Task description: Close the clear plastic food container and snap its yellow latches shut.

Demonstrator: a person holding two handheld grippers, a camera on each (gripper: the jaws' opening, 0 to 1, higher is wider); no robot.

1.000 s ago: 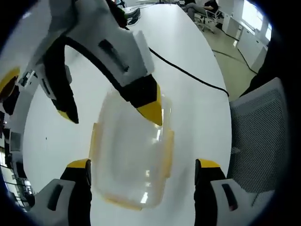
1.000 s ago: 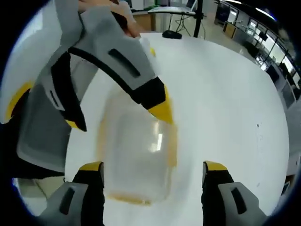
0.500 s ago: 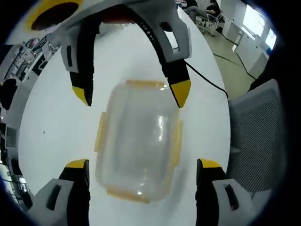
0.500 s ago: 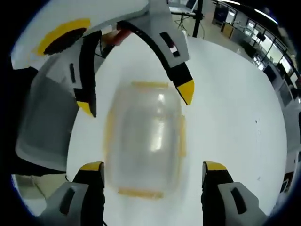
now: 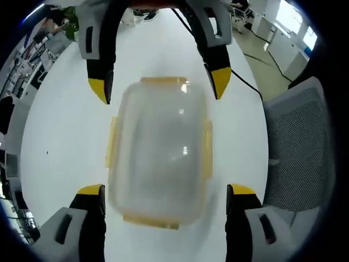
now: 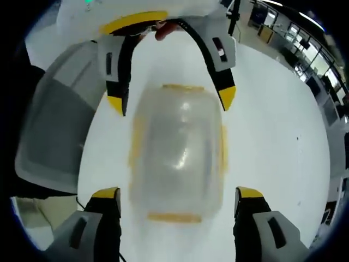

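Left gripper view has the clear plastic food container (image 5: 159,155) lying flat on the white table (image 5: 60,147), its lid down on the base, its long axis running straight away from the camera. A yellow latch (image 5: 112,143) sits on each long side and one on each short end; I cannot tell whether any has clicked home. The left gripper (image 5: 164,192) stands at the near short end, jaws wide apart with a tip just outside each near corner, holding nothing. Facing it from the far end is the right gripper (image 5: 161,87), also spread open and empty, its yellow tips flanking the far corners.

From the right gripper view the picture mirrors: the container (image 6: 177,153) lies lengthways ahead of the right gripper (image 6: 178,192), with the left gripper (image 6: 171,101) opposite it, beyond the far end latch (image 6: 182,87).

So each hand is nearest to its own short end, and the side latches run parallel to the jaws. To my eye, whichever latch comes next calls for a tip pressing inward across the container, not along it.

A grey mesh chair (image 5: 297,158) stands past the table edge.
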